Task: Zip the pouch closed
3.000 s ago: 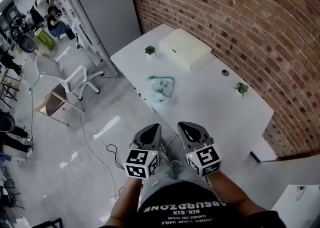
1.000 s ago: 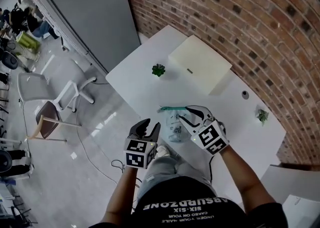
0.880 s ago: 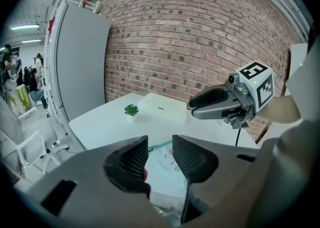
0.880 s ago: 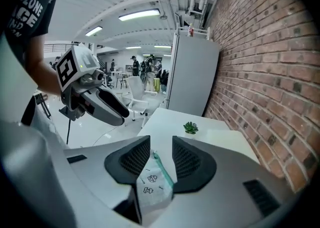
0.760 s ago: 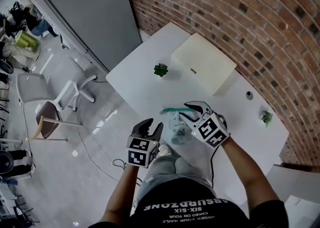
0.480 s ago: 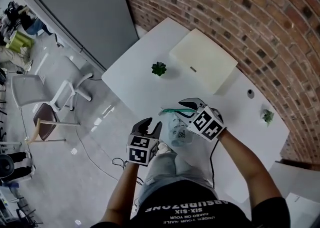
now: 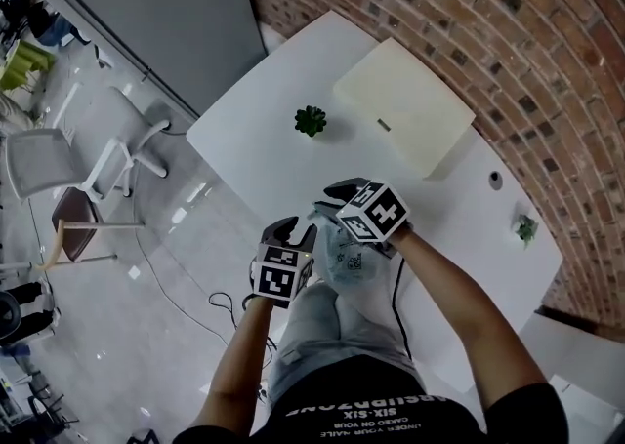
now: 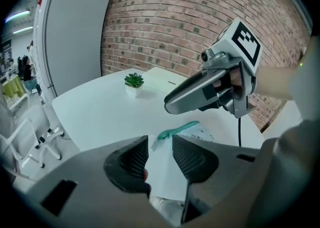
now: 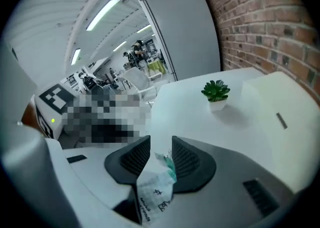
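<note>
A white table (image 7: 244, 130) stands against a brick wall (image 7: 508, 32), with a small plant (image 7: 311, 121) and a flat cream box (image 7: 405, 105) well behind the work. The pouch (image 7: 348, 255) is at the near edge. The right gripper (image 9: 161, 154) pinches its bunched top beside the green zipper (image 8: 177, 129). The left gripper (image 8: 160, 147) has its jaws slightly apart, with the pouch's corner between them.

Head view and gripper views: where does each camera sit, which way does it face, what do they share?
Head view: on the head, steeply down at the table, forearms, left gripper, right gripper.
Left gripper view: along its jaws toward the brick wall; right gripper shows.
Right gripper view: along its jaws, pouch between, toward the grey panel.
Shared: the potted plant.
</note>
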A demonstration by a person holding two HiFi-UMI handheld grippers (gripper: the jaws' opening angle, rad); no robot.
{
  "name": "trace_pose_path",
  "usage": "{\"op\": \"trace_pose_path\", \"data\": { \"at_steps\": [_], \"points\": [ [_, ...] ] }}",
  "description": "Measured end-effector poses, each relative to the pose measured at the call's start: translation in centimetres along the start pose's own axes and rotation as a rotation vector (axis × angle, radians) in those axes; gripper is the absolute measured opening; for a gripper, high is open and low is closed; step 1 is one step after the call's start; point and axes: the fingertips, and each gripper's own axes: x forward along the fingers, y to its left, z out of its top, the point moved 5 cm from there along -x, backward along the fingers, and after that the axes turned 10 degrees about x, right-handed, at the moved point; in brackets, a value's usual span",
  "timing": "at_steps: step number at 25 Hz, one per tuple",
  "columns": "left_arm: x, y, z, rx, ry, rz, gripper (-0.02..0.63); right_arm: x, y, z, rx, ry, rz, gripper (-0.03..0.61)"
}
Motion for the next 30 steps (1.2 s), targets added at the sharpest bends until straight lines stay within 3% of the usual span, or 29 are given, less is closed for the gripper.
{"op": "trace_pose_path", "data": {
  "at_steps": [3, 15, 22, 27, 30],
  "points": [
    [1.2, 0.2, -0.2, 0.006, 0.016, -0.007, 0.133, 2.0, -0.4, 0.1, 0.056, 0.050, 0.007, 0.126],
    [5.1, 0.9, -2.1, 0.037, 0.083, -0.028, 0.133, 7.4, -2.3, -0.6, 0.080, 0.252, -0.059, 0.112],
    [6.8, 0.8, -2.5, 0.125, 0.130, -0.031, 0.121, 8.7, -2.5, -1.1, 0.083, 0.320, -0.069, 0.095],
    [7.0, 1.3, -2.6, 0.166, 0.153, 0.000, 0.047, 8.8, -2.7, -1.7, 0.087, 0.337, -0.083, 0.055],
    [7.1, 1.2, -2.5, 0.228, 0.177, 0.029, 0.038, 8.8, -2.9, -1.8, 0.111, 0.327, -0.084, 0.025]
  ]
}}
